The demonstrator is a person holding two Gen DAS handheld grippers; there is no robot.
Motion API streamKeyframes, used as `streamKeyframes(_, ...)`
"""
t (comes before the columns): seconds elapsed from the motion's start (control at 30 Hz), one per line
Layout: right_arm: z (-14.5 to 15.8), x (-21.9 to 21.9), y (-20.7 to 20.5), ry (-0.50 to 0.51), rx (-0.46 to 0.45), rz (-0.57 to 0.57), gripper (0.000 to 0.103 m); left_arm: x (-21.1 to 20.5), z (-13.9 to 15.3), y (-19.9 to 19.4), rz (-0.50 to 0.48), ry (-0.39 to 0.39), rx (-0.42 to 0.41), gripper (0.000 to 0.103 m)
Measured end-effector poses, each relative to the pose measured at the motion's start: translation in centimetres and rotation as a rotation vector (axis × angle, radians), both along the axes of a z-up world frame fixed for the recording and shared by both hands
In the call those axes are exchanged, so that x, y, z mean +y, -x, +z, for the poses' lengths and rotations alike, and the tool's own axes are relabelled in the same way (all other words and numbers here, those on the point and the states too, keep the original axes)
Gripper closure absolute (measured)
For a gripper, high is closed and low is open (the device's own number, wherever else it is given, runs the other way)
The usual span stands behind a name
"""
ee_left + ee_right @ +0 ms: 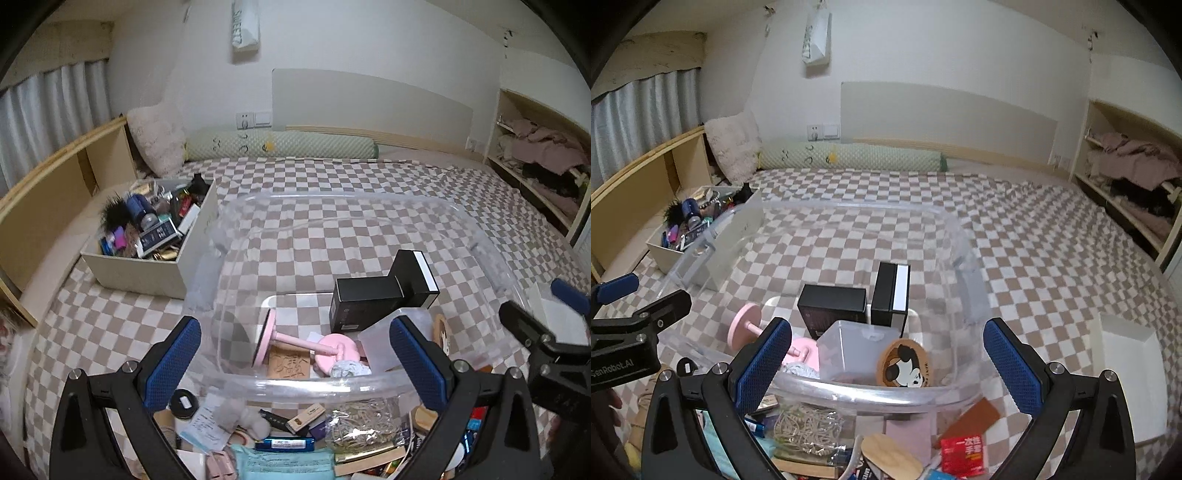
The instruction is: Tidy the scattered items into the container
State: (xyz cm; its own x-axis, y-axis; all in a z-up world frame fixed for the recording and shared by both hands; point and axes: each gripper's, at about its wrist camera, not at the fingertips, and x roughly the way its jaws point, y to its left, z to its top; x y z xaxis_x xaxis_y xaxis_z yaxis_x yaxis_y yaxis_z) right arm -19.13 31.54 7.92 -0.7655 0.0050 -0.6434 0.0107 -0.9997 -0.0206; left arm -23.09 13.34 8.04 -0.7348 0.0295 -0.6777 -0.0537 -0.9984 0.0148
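A clear plastic container (314, 387) sits on the checked bed; it also shows in the right wrist view (871, 392). Inside lie two black boxes (365, 302), a pink stand (295, 339), a small clear box (853, 347) and a round Mickey coaster (905, 363). Scattered items lie in front of it: a bag of rubber bands (358, 424), a blue tin (284, 443), a red packet (962, 452), a wooden oval (890, 458). My left gripper (295, 365) is open and empty over the near rim. My right gripper (886, 365) is open and empty over the near rim.
A white box (162, 273) full of cosmetics stands at the left on the bed. A white lid (1126, 369) lies to the right of the container. A bolster (280, 147) and pillow lie at the headboard. Shelves flank the bed.
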Motion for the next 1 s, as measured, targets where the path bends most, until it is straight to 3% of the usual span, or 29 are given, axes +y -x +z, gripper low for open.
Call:
streamKeyframes(0.3,3.3,0.0,-2.5,-0.019,0.077,0.023,0.0,-0.4,3.7,-3.5,-0.045,-0.003,0.093,0.0)
streamKeyframes(0.47,4.9,-0.1,-4.3,-0.042,0.125,0.038,0.0,-0.4,5.2,-5.4,-0.042,0.069,0.147,0.0)
streamKeyframes(1.0,7.8,1.2,-10.3,-0.082,0.184,0.058,0.0,1.0,7.4,-12.0,-0.132,0.092,0.194,0.0)
